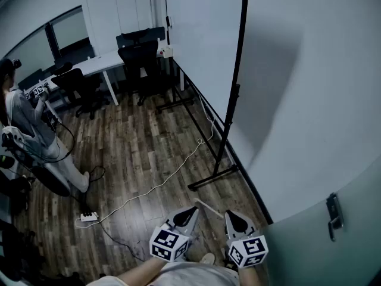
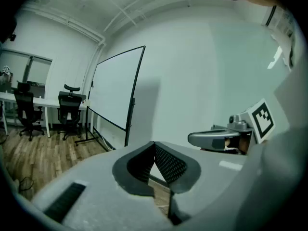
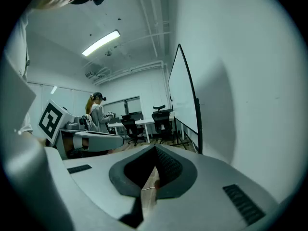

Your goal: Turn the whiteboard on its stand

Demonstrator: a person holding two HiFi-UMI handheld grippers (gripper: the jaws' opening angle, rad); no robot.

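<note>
The whiteboard (image 1: pixel 202 46) stands on a black wheeled stand (image 1: pixel 215 174) close along the right wall, several steps ahead of me. It shows nearly edge-on, its black frame post toward me. It also appears ahead in the left gripper view as a whiteboard (image 2: pixel 113 93) and in the right gripper view as a whiteboard (image 3: pixel 182 97). My left gripper (image 1: pixel 191 211) and right gripper (image 1: pixel 231 215) are low at the bottom, side by side, far short of the board. Both are shut with nothing between the jaws: left gripper (image 2: pixel 154 146), right gripper (image 3: pixel 155 151).
A white cable (image 1: pixel 161 180) runs over the wood floor to a power strip (image 1: pixel 89 217). Desks (image 1: pixel 101 61) and black office chairs (image 1: pixel 140 55) stand at the back. A person (image 1: pixel 30 124) stands at the left. A door handle (image 1: pixel 334 214) is on the right.
</note>
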